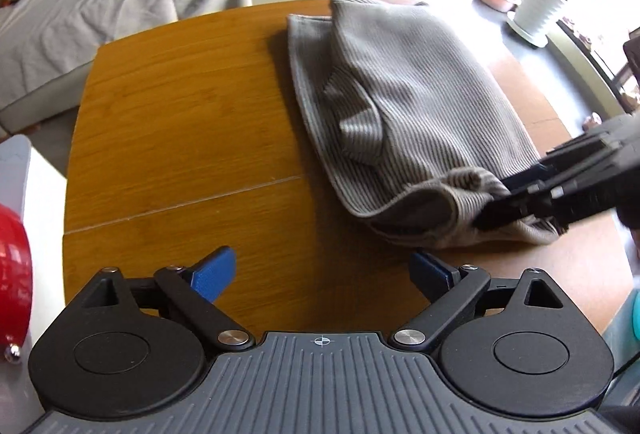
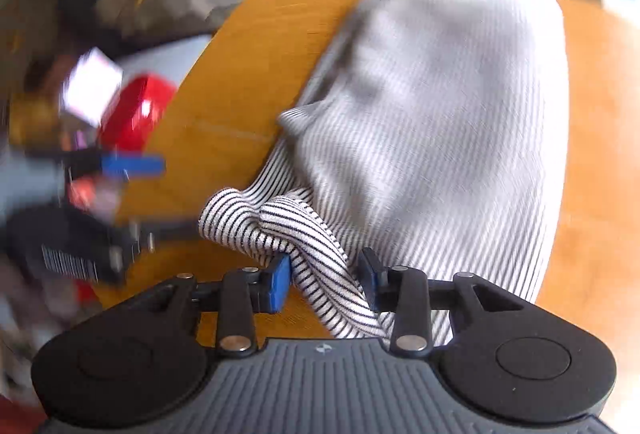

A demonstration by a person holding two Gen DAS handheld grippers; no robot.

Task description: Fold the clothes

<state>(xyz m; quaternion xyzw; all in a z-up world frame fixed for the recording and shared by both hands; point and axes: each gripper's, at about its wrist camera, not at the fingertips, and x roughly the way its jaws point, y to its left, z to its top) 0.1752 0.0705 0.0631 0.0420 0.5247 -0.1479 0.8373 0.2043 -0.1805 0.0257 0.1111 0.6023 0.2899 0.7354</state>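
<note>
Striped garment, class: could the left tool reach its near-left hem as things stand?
Probably yes. The left tool is open over bare table, nothing lies between it and the striped garment; the right tool grips another corner.

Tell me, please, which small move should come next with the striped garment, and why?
Probably carry the right gripper, shut on the near corner of the striped garment, across toward the far edge to finish a fold. The garment lies partly folded on the wooden table, and the left gripper is open, holding nothing, over bare wood, so it could pin the cloth if needed.
</note>
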